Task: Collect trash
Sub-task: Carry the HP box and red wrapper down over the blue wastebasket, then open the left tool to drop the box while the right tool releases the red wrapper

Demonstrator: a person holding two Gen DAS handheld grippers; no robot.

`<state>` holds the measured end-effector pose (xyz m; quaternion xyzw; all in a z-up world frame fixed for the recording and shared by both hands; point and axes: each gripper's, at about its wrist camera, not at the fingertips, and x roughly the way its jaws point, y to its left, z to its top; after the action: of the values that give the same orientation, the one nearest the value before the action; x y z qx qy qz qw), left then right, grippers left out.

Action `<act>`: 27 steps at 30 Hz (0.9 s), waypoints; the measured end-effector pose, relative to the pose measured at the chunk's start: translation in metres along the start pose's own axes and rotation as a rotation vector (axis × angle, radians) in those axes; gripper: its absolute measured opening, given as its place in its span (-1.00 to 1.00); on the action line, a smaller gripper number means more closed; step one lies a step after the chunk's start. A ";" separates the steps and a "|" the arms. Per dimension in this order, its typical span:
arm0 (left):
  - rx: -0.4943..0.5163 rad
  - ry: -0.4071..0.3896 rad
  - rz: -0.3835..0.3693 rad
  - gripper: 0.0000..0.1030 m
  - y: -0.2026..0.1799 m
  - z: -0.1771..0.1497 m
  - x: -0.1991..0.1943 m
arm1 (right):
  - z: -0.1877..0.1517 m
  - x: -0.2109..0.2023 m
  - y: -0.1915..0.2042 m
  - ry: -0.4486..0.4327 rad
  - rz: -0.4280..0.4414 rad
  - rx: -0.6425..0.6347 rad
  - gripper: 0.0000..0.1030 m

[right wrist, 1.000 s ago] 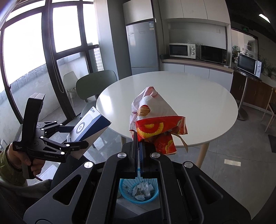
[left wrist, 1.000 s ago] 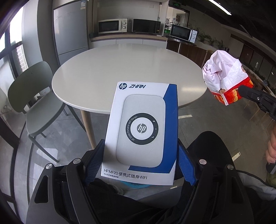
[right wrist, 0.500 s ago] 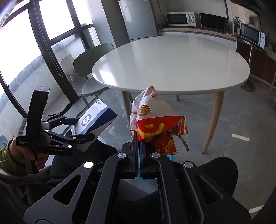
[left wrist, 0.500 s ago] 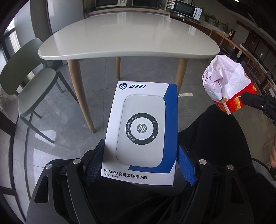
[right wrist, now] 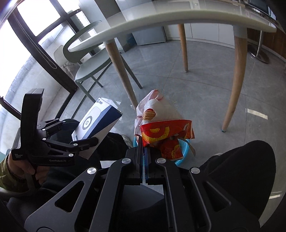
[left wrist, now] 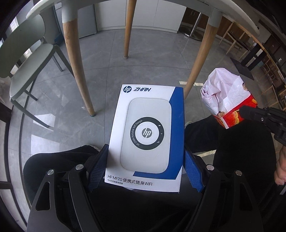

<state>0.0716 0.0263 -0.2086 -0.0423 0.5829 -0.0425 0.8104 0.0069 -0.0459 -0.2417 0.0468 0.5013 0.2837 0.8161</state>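
WiFi dongle box (left wrist: 146,135): smooth printed cardboard, white and blue, slight sheen. Snack bag (right wrist: 166,132): thin crinkled plastic film, glossy red print over pale, creased upper part. Left hand-held gripper (left wrist: 145,167): matt black plastic frame, bright metal screw heads, blue textured pads (left wrist: 97,171). Basket (right wrist: 184,151): glossy blue plastic. Desk (right wrist: 160,19): smooth semi-gloss top, light wooden legs. Floor (left wrist: 152,58): polished grey tile, reflective. Chair (left wrist: 26,58): matt moulded plastic.

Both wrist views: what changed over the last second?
Both hand-held grippers came down from above the tabletop to below its edge, now over the person's knees. The blue basket on the floor sits just behind the snack bag. Unchanged: left hand-held gripper clamps the HP box; right hand-held gripper stays shut on the snack bag.
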 end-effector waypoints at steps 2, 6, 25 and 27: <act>-0.021 0.015 0.003 0.50 0.005 0.003 0.012 | 0.003 0.017 -0.003 0.023 0.002 0.015 -0.98; -0.050 0.048 0.003 0.50 0.008 0.008 0.034 | 0.011 0.051 -0.012 0.064 0.010 0.054 -0.98; -0.090 0.200 0.049 0.51 0.014 0.030 0.124 | 0.021 0.164 -0.068 0.204 0.002 0.237 -0.98; -0.088 0.212 0.042 0.51 0.013 0.031 0.128 | 0.022 0.173 -0.069 0.218 0.004 0.236 -0.98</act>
<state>0.1422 0.0244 -0.3211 -0.0608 0.6674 -0.0041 0.7422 0.1120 -0.0106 -0.3924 0.1122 0.6168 0.2280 0.7450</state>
